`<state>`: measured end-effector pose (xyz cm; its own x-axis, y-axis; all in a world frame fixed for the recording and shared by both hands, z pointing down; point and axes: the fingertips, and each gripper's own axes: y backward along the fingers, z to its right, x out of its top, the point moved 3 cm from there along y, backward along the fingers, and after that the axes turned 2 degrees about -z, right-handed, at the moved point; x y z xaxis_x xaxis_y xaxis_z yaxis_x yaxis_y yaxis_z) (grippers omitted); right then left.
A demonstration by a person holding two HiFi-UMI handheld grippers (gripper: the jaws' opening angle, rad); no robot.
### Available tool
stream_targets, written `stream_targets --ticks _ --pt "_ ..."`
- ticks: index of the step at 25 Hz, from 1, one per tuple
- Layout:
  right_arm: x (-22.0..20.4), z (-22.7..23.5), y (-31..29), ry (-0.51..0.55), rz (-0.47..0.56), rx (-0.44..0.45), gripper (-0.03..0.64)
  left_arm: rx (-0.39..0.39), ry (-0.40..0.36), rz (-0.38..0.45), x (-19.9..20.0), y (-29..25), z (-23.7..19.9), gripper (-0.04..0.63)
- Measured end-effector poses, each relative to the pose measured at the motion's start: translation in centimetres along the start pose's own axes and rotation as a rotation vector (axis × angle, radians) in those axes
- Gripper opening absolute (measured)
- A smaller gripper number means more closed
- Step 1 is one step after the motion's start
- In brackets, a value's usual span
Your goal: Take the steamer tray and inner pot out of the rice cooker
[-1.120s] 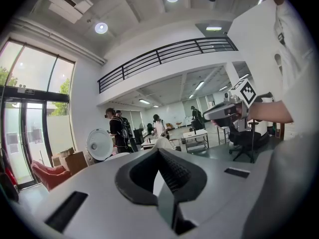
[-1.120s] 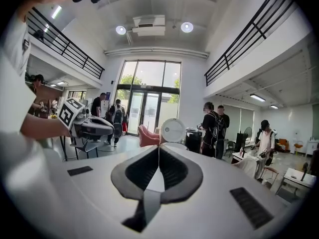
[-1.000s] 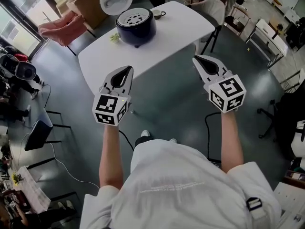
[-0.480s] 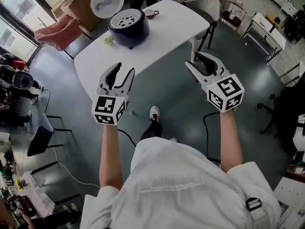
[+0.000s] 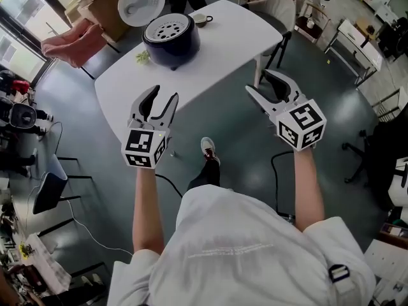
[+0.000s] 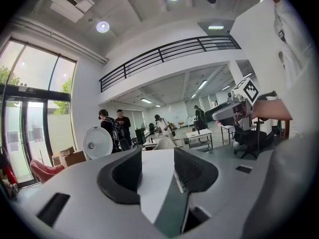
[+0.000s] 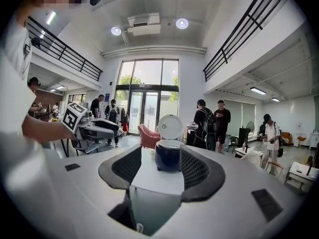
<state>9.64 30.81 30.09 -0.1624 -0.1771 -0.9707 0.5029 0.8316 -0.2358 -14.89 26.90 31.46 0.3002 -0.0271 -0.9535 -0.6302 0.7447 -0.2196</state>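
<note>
Grey smooth floor in an open hall with tall windows and a railed balcony; people stand in the background.

- White table (image 5: 236,37): matte top, rounded corners.
- Rice cooker (image 5: 171,40): on the table's far part. Round, glossy dark-blue body; white disc lid (image 5: 141,0) hinged upright.
- Steamer tray (image 5: 167,27): pale and perforated, seated in the cooker's mouth.
- Small cup (image 5: 201,19): just beside the cooker.
- Green scrap (image 5: 143,56): near the cooker's other side.
- Left tongs (image 5: 163,94) and right tongs (image 5: 257,81): grey shells, black ribbed pads, a marker cube on each. The jaws of both have just been opening and stand apart with nothing between them. Both are held by the table's near side, well apart from the cooker, which lies ahead of them.
</note>
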Motion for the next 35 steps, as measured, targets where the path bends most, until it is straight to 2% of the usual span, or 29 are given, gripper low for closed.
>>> stream_targets --ticks 7,14,23,30,35 --pt "0.1 3.4 -7.0 0.018 -0.04 0.016 0.239 0.032 0.034 -0.01 -2.6 -5.3 -6.2 0.218" --pt "2.6 7.8 -16.3 0.037 -0.078 0.027 0.238 0.046 0.06 -0.01 -3.3 -12.7 -13.7 0.218" --pt "4.9 10.2 -27.8 0.005 -0.101 0.067 0.238 0.062 0.112 -0.039 -5.0 -18.5 -22.8 0.212" --pt "4.8 11.3 -33.5 -0.002 -0.136 0.105 0.238 0.082 0.153 -0.087 -7.0 -21.2 -26.6 0.209" --pt "4.5 11.7 -36.7 0.001 -0.159 0.14 0.238 0.097 0.177 -0.114 -8.2 -21.8 -27.9 0.207"
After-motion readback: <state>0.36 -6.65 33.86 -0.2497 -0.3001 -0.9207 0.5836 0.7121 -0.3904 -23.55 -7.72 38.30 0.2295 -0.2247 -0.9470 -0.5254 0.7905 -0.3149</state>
